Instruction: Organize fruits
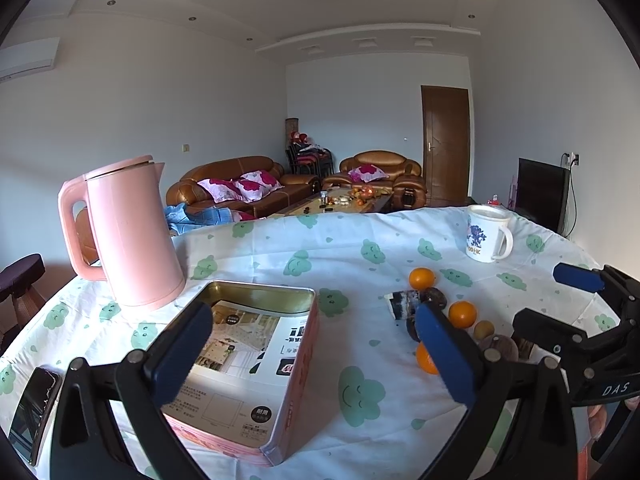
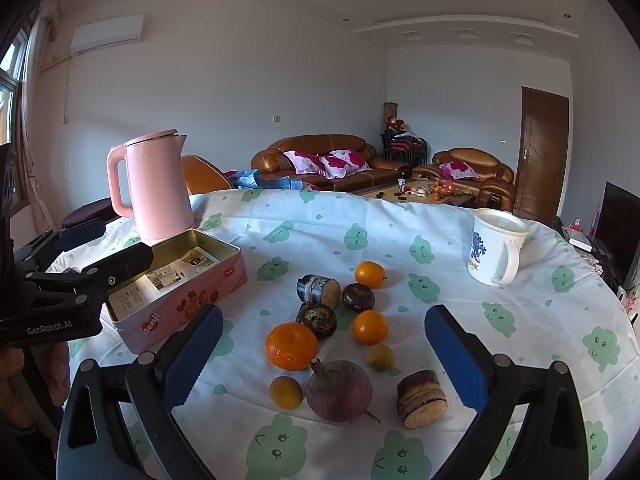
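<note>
Your right gripper [image 2: 324, 344] gapes wide above the white cloud-print tablecloth [image 2: 440, 224], with the large round orange tangerine [image 2: 291, 346] and dark red beetroot [image 2: 339, 391] lying between its fingers. Your left gripper [image 1: 316, 348], equally wide, hovers beside the open pink rectangular tin [image 1: 298, 356].

Daylight from the window [image 2: 10, 80] at left, bright tablecloth [image 2: 400, 216], soft shadows under fruit, dim bluish walls, heavy fisheye bending with black corners, both views sharp, ceiling lights off
</note>
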